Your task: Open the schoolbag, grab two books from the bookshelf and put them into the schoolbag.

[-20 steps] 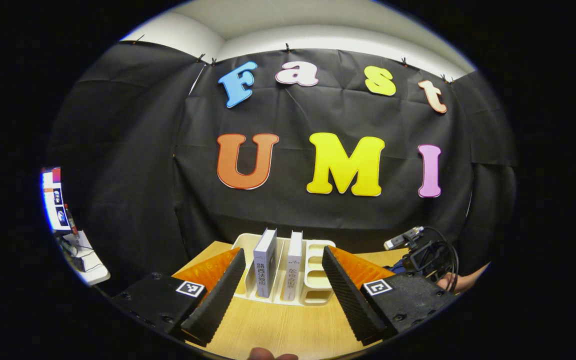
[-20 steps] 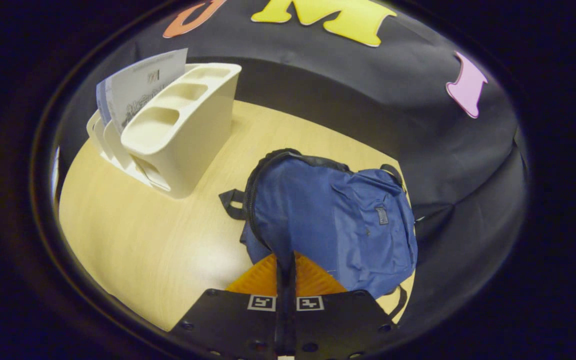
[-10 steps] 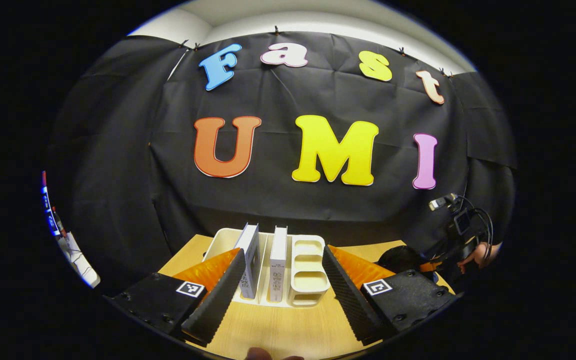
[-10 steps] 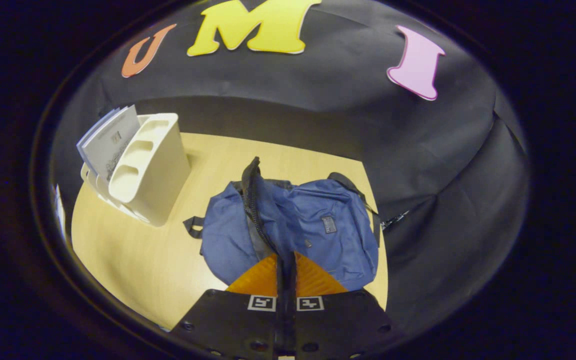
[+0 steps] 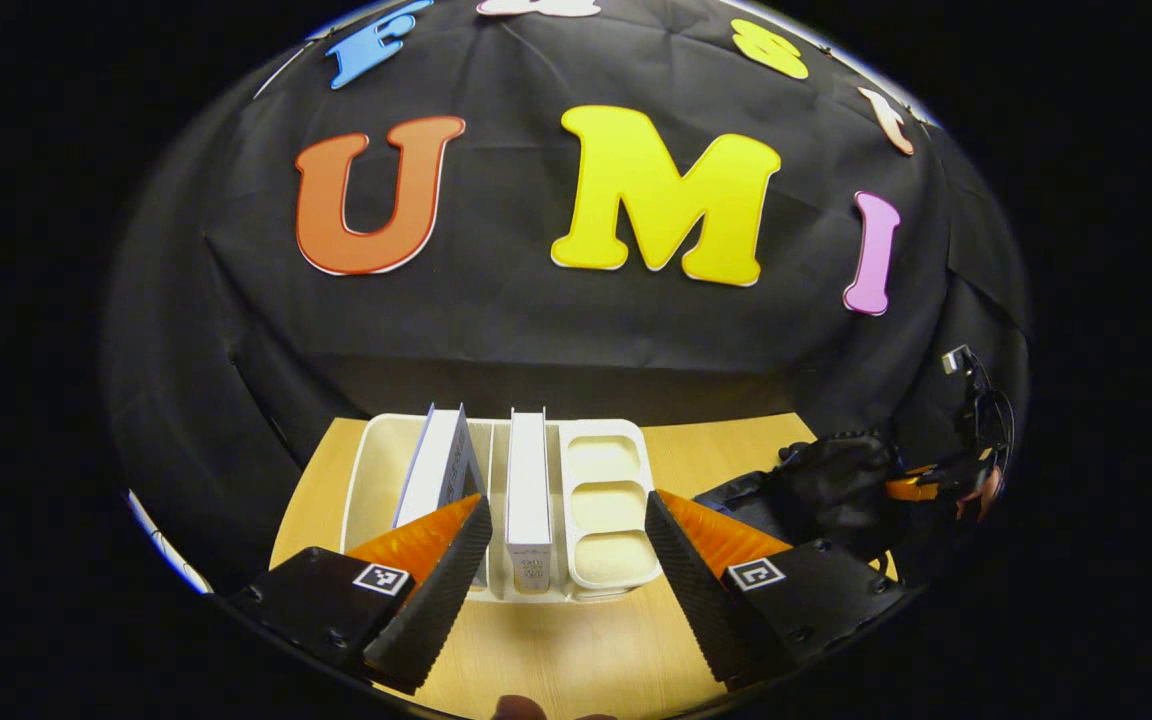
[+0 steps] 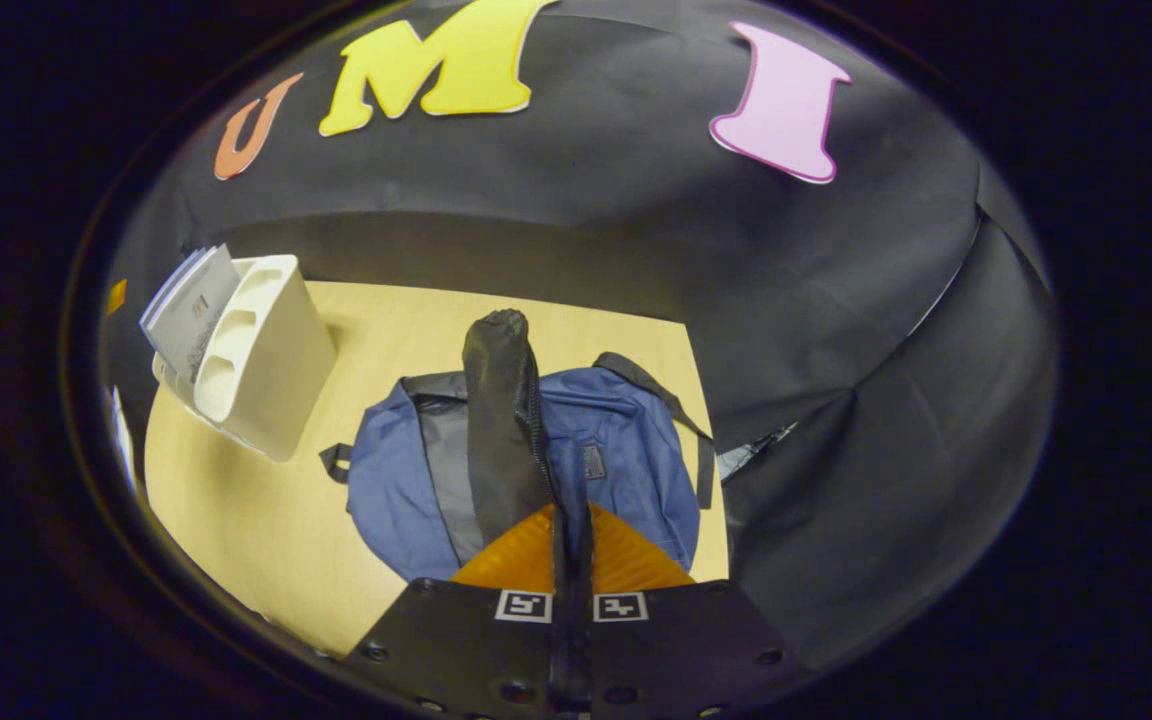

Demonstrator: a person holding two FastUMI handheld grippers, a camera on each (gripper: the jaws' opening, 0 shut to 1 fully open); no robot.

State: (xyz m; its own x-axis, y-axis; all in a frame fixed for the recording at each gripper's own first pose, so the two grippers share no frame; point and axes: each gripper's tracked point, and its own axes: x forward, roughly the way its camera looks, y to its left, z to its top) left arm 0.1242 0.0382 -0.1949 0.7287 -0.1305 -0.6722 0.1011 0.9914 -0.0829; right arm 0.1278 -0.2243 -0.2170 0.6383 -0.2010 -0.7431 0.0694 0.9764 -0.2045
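Schoolbag [image 6: 626,470] on bench [image 6: 266,520], flap pinched and lifted by right hand-held gripper [image 6: 571,525]: opening underway. Left hand-held gripper [image 5: 566,575] spread before bookshelf [image 5: 601,500]; both books [image 5: 528,480] in slots, none packed yet.

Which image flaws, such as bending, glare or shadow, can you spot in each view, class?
Left gripper view: fisheye bends the table edge; the books stay sharp; the far right gripper sits in dim shadow. Right gripper view: the table curves strongly, with soft glare; the schoolbag is reasonably sharp, the bookshelf warped near the edge.
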